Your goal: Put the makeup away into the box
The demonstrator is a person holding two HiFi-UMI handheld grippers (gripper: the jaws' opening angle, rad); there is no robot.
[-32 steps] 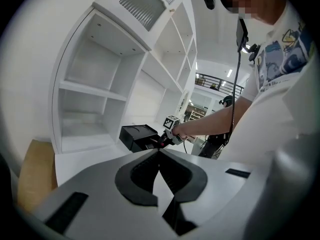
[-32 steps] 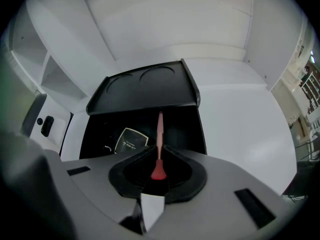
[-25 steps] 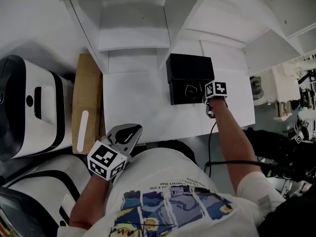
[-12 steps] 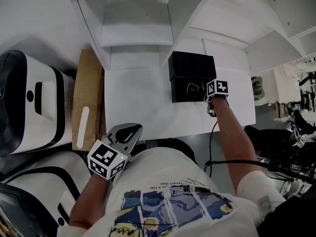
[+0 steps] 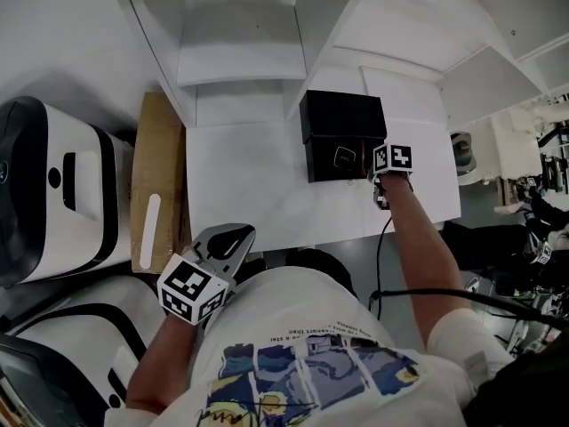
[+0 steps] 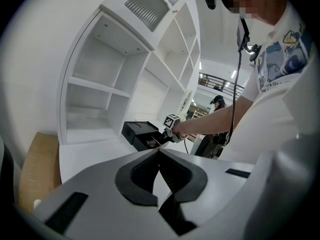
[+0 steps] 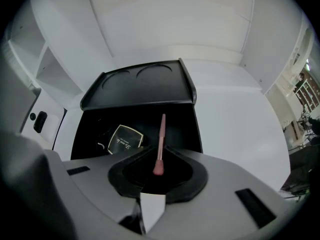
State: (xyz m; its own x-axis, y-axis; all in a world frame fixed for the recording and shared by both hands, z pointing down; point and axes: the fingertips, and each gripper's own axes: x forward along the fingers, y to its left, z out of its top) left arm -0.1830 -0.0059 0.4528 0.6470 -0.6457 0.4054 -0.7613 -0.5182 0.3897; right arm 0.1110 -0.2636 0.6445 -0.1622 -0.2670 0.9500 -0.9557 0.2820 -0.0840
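Ideally the right tongs (image 7: 158,170), gripping the thin pink makeup stick (image 7: 161,139), should lower it into the open black box (image 7: 140,89) beneath before releasing; left tongs (image 6: 158,150) rest clenched, empty.

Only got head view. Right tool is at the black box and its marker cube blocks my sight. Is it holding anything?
Observer: Yes. In the right gripper view, the right tool is shut on a slim pink makeup stick, gripped by its thicker end.
Operator: Where's the stick pointing?
Observer: Its tip points into the open black box, above the dark interior.
Operator: Left tool carrying something?
Observer: No. In the left gripper view, the left tool has its jaws together with nothing between them.
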